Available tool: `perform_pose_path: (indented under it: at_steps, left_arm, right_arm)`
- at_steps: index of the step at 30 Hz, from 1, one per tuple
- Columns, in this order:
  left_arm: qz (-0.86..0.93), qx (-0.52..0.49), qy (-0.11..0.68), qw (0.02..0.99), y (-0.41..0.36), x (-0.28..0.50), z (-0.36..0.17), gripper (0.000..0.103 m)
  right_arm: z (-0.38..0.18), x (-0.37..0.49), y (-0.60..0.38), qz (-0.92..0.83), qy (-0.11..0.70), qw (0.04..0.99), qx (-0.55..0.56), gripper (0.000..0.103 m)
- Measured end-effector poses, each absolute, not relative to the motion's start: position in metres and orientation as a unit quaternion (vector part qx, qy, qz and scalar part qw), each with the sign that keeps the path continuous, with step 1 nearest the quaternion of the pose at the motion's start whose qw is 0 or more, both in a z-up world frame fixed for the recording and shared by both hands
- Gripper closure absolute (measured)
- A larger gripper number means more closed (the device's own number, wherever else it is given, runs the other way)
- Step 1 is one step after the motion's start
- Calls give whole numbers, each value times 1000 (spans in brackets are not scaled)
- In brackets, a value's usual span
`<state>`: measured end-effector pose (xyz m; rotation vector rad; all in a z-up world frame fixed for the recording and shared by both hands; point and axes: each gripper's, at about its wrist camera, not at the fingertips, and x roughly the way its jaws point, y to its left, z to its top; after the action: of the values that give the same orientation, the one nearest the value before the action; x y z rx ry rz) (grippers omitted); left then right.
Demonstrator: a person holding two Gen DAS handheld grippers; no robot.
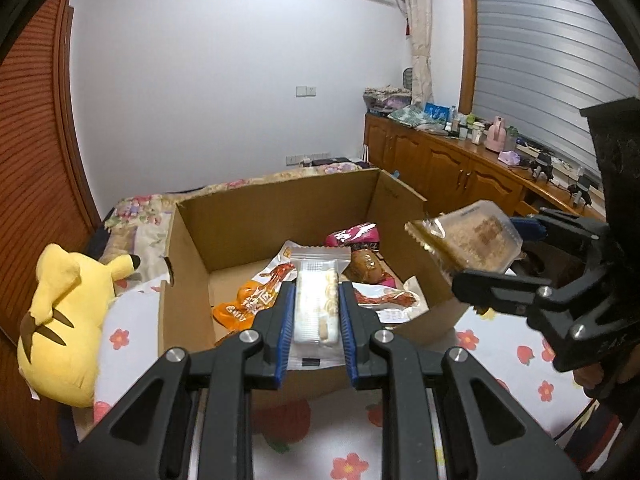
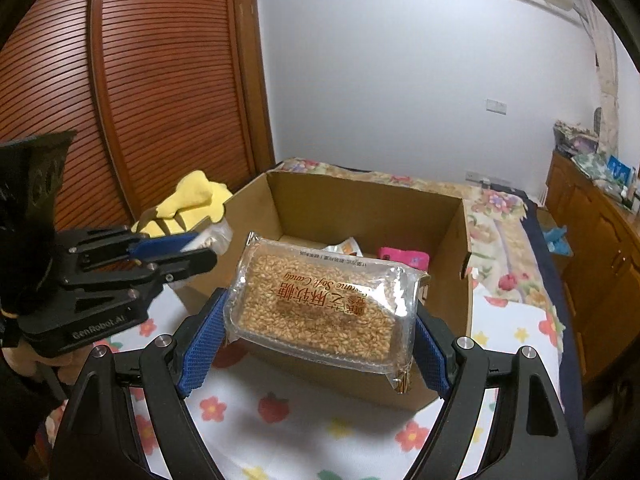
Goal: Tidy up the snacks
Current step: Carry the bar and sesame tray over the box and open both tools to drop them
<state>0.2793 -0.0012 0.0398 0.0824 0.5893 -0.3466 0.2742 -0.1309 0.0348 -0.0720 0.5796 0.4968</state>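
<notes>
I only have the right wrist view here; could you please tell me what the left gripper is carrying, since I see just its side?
Observer: The left gripper is shut on a white snack pack in clear wrap, held lengthwise between its blue pads.
Operator: Thank you. What lies in the cardboard box behind my sesame candy pack?
Observer: An orange packet, a brown wrapped snack and a pink packet lie on the floor of the cardboard box.
Operator: And what is the yellow thing left of the box?
Observer: A Pikachu plush, lying beside the box's left wall.
</notes>
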Motion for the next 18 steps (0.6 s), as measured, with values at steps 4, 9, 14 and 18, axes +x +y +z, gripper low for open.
perform_pose_path:
  at_steps: [4,9,14,18]
  left_arm:
    - [-166,36,299,939,1,291,30,81]
    - [-168,33,305,937,2,300,24,76]
    - [-166,30,299,939,7,302,26,67]
    - [-155,32,292,943,13,304,28,59]
  right_arm:
    - [32,289,-129,241,288,926,-37,18]
    - [25,308,-126,240,299,923,-40,18]
    - [18,328,-119,234,312,920,-49,17]
    - [14,347,-117,222,323,919,-48,17]
